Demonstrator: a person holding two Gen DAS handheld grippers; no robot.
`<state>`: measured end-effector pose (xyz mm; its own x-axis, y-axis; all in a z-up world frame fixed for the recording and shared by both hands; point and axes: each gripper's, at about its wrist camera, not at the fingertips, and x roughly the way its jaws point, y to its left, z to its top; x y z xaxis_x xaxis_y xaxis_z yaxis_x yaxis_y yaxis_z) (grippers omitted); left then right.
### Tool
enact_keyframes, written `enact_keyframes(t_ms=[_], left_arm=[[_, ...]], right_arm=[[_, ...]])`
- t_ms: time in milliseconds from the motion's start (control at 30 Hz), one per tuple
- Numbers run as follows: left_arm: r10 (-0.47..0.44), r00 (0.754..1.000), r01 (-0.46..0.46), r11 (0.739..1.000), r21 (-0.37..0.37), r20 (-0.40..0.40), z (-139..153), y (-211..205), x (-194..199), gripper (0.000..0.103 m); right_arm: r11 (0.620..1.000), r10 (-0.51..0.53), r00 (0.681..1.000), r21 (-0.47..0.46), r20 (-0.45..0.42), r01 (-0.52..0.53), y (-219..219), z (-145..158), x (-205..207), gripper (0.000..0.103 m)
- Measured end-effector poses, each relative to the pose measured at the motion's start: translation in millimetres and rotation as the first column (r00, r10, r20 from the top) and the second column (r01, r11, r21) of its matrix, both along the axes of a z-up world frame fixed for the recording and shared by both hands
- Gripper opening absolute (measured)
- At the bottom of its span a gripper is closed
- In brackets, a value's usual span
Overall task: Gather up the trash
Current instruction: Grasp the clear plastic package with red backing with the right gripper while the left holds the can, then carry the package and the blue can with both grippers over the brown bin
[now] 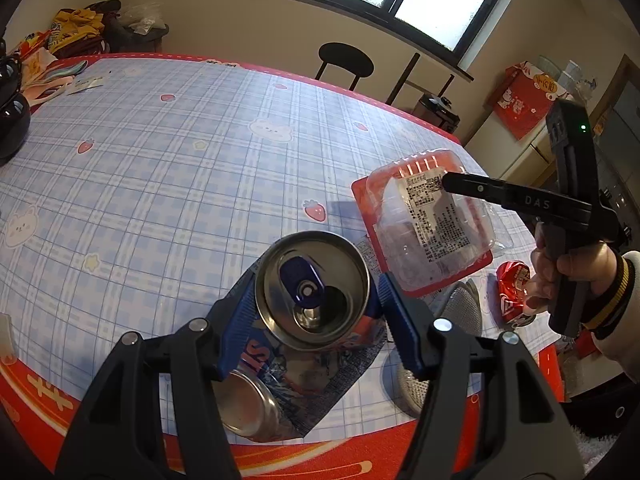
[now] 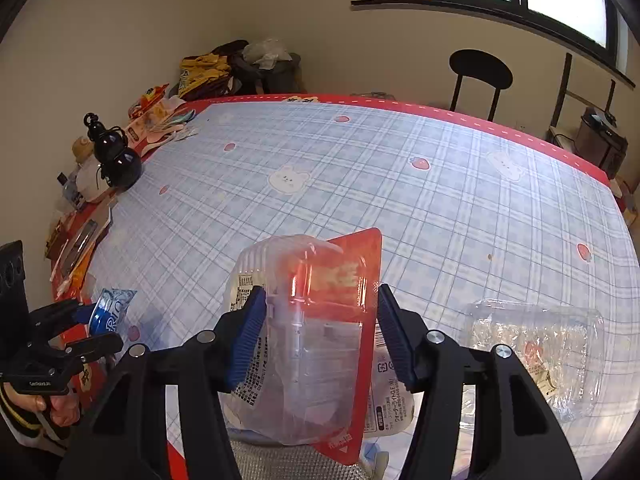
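plaid table (image 1: 160, 168) | left gripper (image 1: 316, 300) clamps can (image 1: 312, 288) | right gripper (image 2: 320, 332) clamps blister pack (image 2: 316, 320)

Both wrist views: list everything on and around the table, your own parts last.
can: one, silver and blue, between left fingers
tray: one, clear with red backing, between right fingers
second can: one, silver, lying below the held can
red wrapper: one, near table edge
clear box: one, on table, right
tablecloth: blue plaid, red border
gourd: one, black, left edge
chair: one, black, behind table
left gripper: shut on can
right gripper: shut on tray
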<state>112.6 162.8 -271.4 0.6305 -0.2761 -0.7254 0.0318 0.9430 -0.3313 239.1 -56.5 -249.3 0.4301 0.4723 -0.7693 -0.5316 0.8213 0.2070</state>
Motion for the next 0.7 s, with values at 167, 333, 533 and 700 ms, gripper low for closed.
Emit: enact_keyframes(t_ms=[167,333,533,700], left_arm=[[0.011,1.000,-0.011,1.000,0.000,0.014,5.5,3.9,-2.9,0.062],[0.039,0.999,-0.039,0.999,-0.009,0.032,12.9,11.1,-10.0,0.062],[0.051,0.997,-0.051,0.999,-0.002,0.057,26.2,13.1,-20.8,0.062],[0.059,0.996,-0.060,0.998,0.001,0.069,34.7,15.1,-29.0,0.062]], right_arm=[[0.999,0.020,1.000,0.031,0.018,-0.021,3.4,14.7,-11.3,0.054],[0.997,0.016,0.998,0.080,0.055,-0.020,4.3,36.1,-22.2,0.054],[0.996,-0.003,0.994,0.089,0.108,-0.006,1.2,51.8,-35.7,0.054],[0.993,-0.050,0.990,0.109,0.131,0.036,-14.0,62.3,-46.6,0.054]])
